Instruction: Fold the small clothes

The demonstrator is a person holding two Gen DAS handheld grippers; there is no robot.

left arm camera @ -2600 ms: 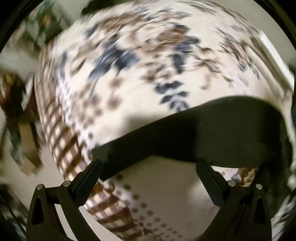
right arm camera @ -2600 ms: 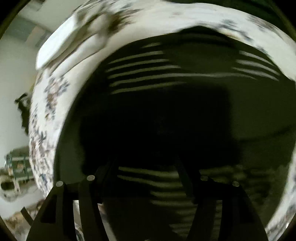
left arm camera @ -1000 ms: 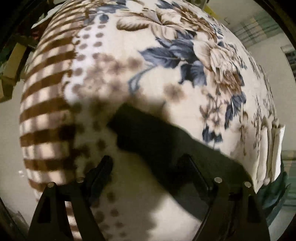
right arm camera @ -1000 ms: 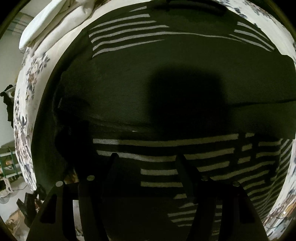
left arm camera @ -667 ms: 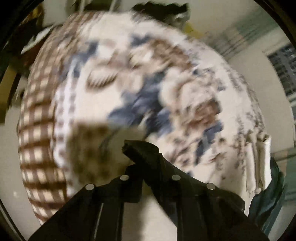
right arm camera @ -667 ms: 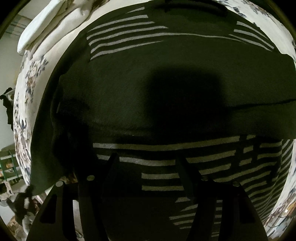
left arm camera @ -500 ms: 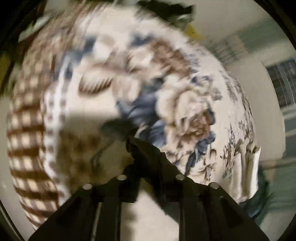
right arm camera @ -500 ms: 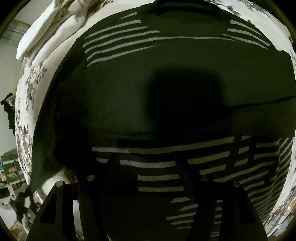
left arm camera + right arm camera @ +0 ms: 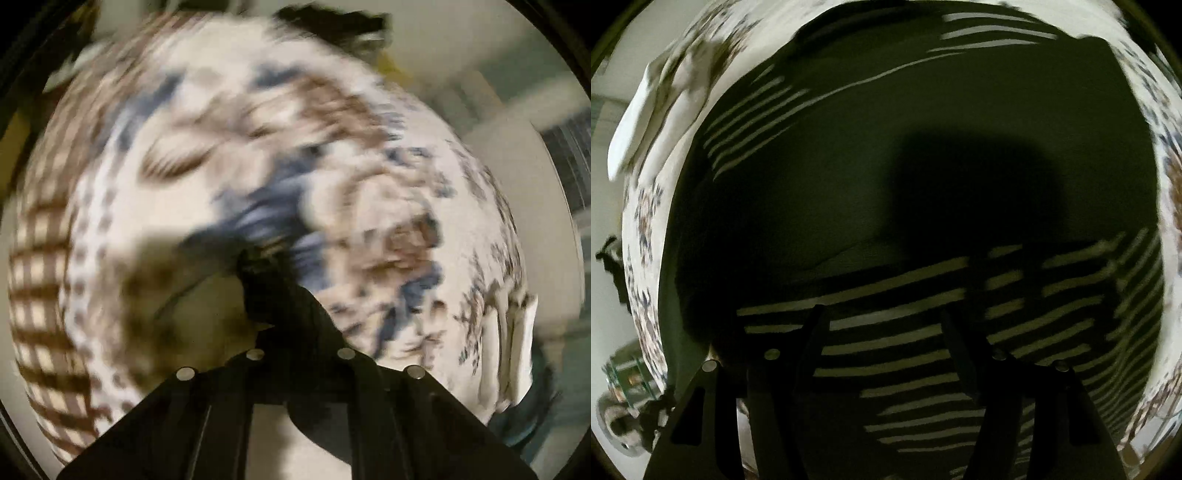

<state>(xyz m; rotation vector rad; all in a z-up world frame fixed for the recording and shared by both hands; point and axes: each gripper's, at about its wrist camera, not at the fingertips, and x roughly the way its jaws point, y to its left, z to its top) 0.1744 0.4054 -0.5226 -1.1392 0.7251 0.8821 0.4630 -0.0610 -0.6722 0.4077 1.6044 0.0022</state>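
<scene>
A black garment with thin white stripes (image 9: 849, 166) lies spread on a floral bedspread (image 9: 177, 122) and fills most of the right wrist view. My left gripper (image 9: 295, 332) is shut on a corner of this black cloth (image 9: 258, 288), which sticks up past its fingertips above the bed; the picture is blurred by motion. My right gripper (image 9: 882, 312) hovers over the striped lower part of the garment. Its jaws are opening and the fingers stand well apart, with cloth below them but none pinched.
The bedspread has a brown checked border (image 9: 33, 288) at the left. A white folded cloth or pillow (image 9: 646, 110) lies at the bed's far corner, also seen in the left wrist view (image 9: 517, 350). Walls and floor clutter surround the bed.
My left gripper's jaws went from wide apart to shut on the black cloth's corner and lifted it off the bed. My right gripper slid sideways over the garment, still open.
</scene>
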